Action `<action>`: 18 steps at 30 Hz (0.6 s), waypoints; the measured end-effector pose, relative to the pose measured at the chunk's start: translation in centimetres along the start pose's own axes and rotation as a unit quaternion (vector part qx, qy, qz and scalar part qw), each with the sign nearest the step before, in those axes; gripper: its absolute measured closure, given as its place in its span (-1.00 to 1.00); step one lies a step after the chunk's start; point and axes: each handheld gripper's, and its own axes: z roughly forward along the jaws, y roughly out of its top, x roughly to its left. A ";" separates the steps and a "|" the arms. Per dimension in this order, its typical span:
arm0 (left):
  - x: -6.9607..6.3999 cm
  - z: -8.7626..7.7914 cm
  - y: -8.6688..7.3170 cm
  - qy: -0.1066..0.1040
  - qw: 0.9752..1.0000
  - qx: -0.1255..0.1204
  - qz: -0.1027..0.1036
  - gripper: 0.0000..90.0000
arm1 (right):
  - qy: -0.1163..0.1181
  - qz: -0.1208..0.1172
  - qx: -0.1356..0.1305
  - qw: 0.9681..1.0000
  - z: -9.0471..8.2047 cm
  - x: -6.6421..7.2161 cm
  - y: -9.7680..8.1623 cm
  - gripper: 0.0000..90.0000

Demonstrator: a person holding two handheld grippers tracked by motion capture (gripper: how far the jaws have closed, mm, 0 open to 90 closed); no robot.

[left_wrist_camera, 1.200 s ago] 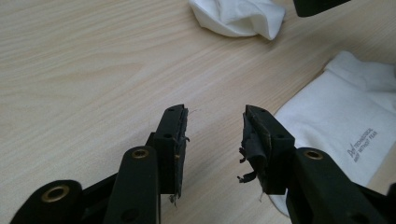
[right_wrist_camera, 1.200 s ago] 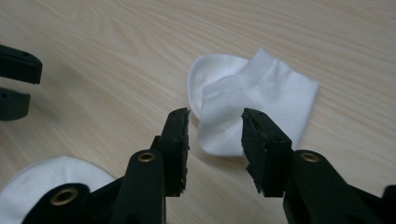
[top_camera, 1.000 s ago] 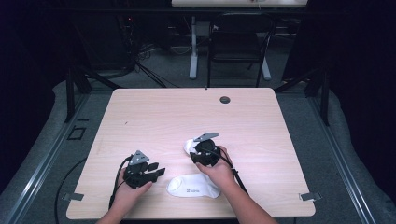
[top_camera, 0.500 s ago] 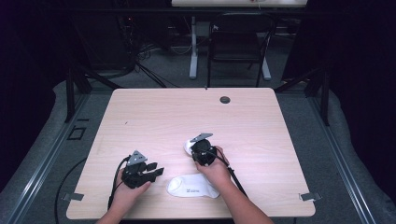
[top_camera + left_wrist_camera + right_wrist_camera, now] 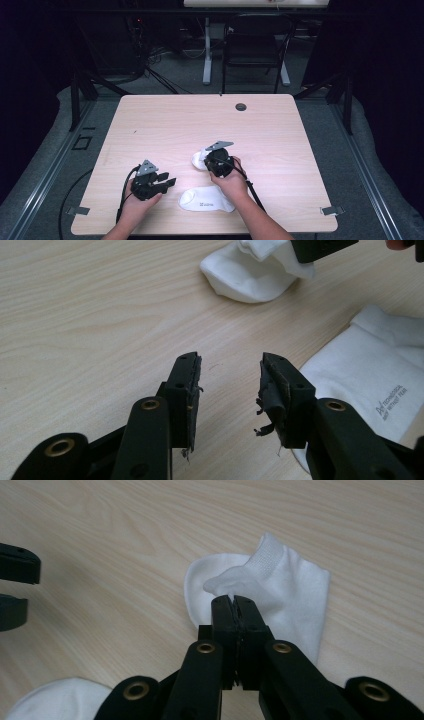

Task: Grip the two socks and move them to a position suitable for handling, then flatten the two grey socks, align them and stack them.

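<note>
Two white socks lie on the wooden table (image 5: 280, 130). One sock with grey print (image 5: 207, 200) (image 5: 370, 375) rests flat near the front edge. The other sock (image 5: 196, 160) (image 5: 290, 595) lies just beyond it, partly bunched. My right gripper (image 5: 206, 159) (image 5: 232, 601) is shut on a raised fold of this bunched sock, near its ribbed cuff. My left gripper (image 5: 167, 182) (image 5: 230, 375) hovers low over bare wood, left of the printed sock. Its jaws are open with nothing between them, and their pads are frayed.
A round grommet (image 5: 241, 106) sits near the table's far edge. A chair (image 5: 252, 47) and cables stand on the floor beyond the table. The person's hands and forearms enter from the front edge. Bare wood stretches across the far half and both sides.
The right gripper has shifted only slightly over the bunched sock and stays shut on it. The left gripper has hardly moved.
</note>
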 end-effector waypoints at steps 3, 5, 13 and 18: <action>0.1 0.0 0.2 -0.003 1.000 0.000 -0.006 0.33 | 0.008 0.008 -0.007 1.000 -0.4 0.1 0.1 0.99; 0.1 0.1 0.5 -0.002 1.000 0.000 -0.007 0.32 | 0.014 0.017 -0.009 1.000 -0.6 0.1 0.2 0.99; 0.4 1.7 1.9 0.012 1.000 0.000 -0.003 0.32 | 0.023 0.032 -0.022 0.999 -1.2 0.2 0.3 0.99; 0.8 3.2 2.5 0.016 1.000 0.000 -0.019 0.32 | 0.026 0.032 -0.024 0.999 -1.4 0.3 0.2 0.99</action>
